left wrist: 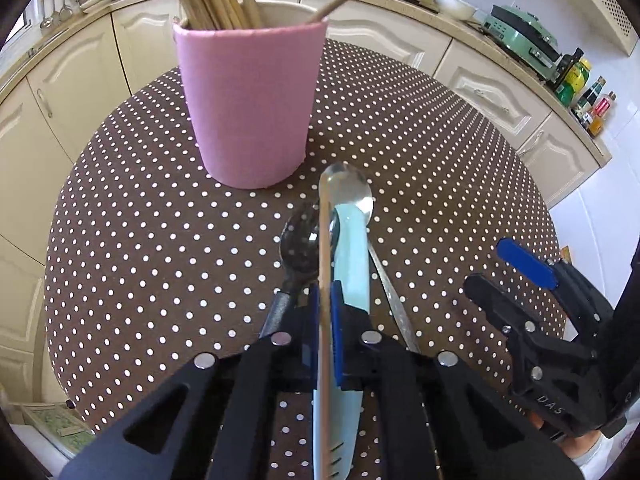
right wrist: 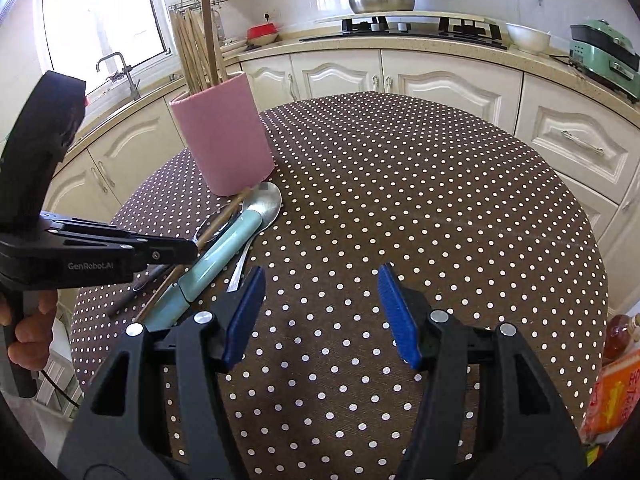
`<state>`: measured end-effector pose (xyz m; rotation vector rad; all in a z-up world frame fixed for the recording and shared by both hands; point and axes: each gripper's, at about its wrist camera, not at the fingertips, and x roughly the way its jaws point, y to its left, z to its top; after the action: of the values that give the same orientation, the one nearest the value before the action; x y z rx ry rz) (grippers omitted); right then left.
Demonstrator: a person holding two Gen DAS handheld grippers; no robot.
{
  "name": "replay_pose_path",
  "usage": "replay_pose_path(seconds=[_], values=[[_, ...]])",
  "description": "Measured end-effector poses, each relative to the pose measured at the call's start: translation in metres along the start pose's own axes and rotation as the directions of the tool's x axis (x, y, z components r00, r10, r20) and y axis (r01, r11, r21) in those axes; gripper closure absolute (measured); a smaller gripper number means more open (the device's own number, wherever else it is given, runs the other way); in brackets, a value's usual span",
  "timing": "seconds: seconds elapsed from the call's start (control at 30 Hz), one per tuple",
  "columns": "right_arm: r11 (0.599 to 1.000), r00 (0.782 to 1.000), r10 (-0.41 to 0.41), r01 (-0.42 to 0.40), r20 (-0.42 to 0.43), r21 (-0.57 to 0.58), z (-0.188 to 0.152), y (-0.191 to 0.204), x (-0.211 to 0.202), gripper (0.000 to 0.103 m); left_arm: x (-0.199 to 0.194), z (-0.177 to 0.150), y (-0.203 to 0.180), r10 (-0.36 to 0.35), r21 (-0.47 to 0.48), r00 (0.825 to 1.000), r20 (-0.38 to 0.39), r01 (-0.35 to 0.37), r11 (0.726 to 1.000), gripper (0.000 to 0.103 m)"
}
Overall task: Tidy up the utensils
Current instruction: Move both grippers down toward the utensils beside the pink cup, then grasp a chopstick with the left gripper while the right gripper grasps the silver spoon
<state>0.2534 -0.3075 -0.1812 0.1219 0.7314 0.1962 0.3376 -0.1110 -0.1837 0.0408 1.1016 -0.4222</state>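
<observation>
Left gripper (left wrist: 325, 300) clamped on a wooden chopstick (left wrist: 324, 240), lying over a mint-handled utensil (left wrist: 354, 256) and spoons (left wrist: 298, 244) before the pink holder (left wrist: 248, 108) on the dotted tablecloth (left wrist: 140, 220).

Right gripper (right wrist: 322, 312) apart, hovering over bare cloth, utensil pile to its left.

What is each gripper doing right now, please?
Left gripper: shut on a thin wooden chopstick.
Right gripper: open, holding nothing, above the brown dotted tablecloth.
</observation>
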Motion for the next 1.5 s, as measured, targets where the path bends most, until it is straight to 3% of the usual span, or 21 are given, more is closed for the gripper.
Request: replay_pose_path(seconds=[0.33,0.6,0.73,0.93,1.2,1.3,1.37,1.5], values=[[0.993,0.986,0.057,-0.071,-0.154,-0.091,0.016,0.030,0.030,0.044,-0.049,-0.027,0.034,0.005,-0.063,0.994,0.111,0.002,0.998,0.098],[0.979,0.963,-0.025,-0.031,-0.269,-0.201,0.033,0.048,0.060,0.045,-0.065,-0.036,0.059,0.048,-0.109,0.989,0.137,-0.034,0.994,0.098],[0.978,0.945,-0.040,-0.030,-0.326,-0.206,0.045,0.041,0.066,0.067,-0.067,-0.038,0.065,0.071,-0.123,0.987,0.144,-0.053,0.991,0.098],[0.979,0.925,-0.030,-0.050,-0.378,-0.200,0.060,0.026,0.076,0.068,-0.062,-0.035,0.068,0.074,-0.144,0.988,0.137,-0.054,0.988,0.098],[0.964,0.896,-0.062,-0.061,-0.439,-0.260,0.087,0.041,0.109,0.068,-0.057,-0.028,0.065,0.074,-0.143,0.989,0.130,-0.055,0.988,0.098],[0.963,0.890,-0.071,-0.057,-0.450,-0.264,0.094,0.037,0.115,0.081,-0.061,-0.025,0.065,0.075,-0.148,0.986,0.150,-0.053,0.987,0.098],[0.968,0.888,-0.059,-0.062,-0.456,-0.245,0.096,0.032,0.118,0.098,-0.063,-0.024,0.062,0.074,-0.147,0.984,0.160,-0.051,0.988,0.098],[0.977,0.901,-0.030,-0.066,-0.433,-0.204,0.096,0.014,0.118,0.099,-0.070,-0.022,0.056,0.070,-0.144,0.980,0.186,-0.043,0.989,0.098]])
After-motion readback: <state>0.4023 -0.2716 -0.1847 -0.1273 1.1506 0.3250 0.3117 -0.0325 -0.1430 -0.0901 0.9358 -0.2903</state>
